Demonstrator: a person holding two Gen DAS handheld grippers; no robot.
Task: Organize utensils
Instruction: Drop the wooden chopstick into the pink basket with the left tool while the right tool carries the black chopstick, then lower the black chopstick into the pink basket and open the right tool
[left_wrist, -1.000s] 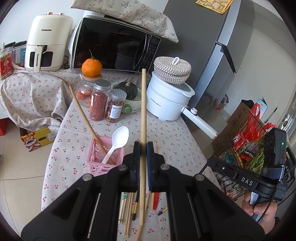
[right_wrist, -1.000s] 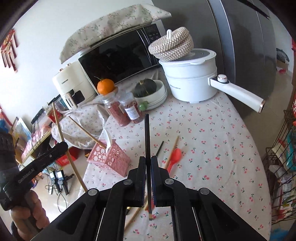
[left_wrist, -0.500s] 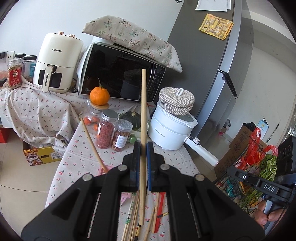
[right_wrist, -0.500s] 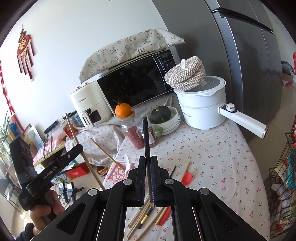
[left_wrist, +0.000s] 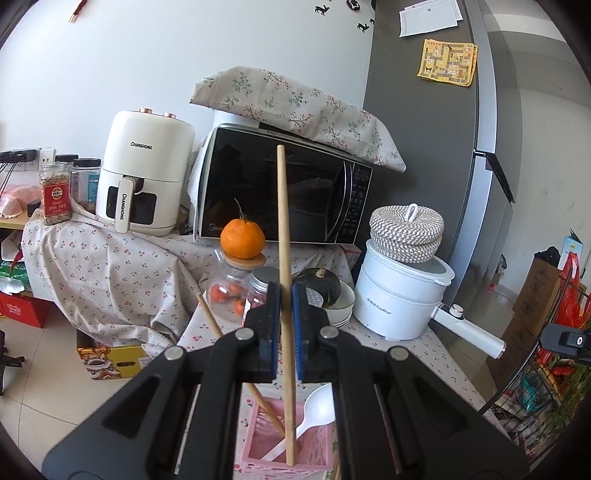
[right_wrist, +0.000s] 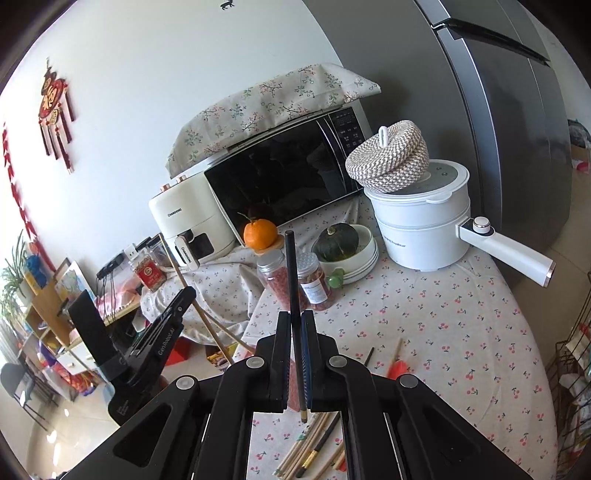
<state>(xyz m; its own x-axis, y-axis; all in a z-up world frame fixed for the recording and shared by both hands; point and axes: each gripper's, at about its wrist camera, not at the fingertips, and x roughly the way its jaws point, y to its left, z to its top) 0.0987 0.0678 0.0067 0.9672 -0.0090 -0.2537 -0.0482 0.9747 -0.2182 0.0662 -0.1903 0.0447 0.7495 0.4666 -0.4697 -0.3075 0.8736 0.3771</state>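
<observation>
Pink basket (left_wrist: 258, 448) — base cut off, left tool (left_wrist: 285, 325) overlapping.

You've got a pale wooden chopstick (left_wrist: 283, 258) pinched between the blue pads (left_wrist: 297, 332) of your black left gripper (left_wrist: 285, 325), its tip in the pink slotted plastic basket (left_wrist: 258, 443) alongside a white plastic spoon (left_wrist: 314, 410). Your black right gripper (right_wrist: 294, 354) carries a black chopstick (right_wrist: 291, 280) with a tan tip. Under it lies the white tablecloth dotted with red cherries (right_wrist: 443, 332), with tan chopsticks (right_wrist: 306, 443) and something red-orange (right_wrist: 399, 369). Behind: a bright orange mandarin (left_wrist: 242, 239), a dark green squash (right_wrist: 339, 242), a glossy black microwave (left_wrist: 280, 199) under a beige floral cloth (left_wrist: 295, 107), a cream air fryer (left_wrist: 144, 173).
</observation>
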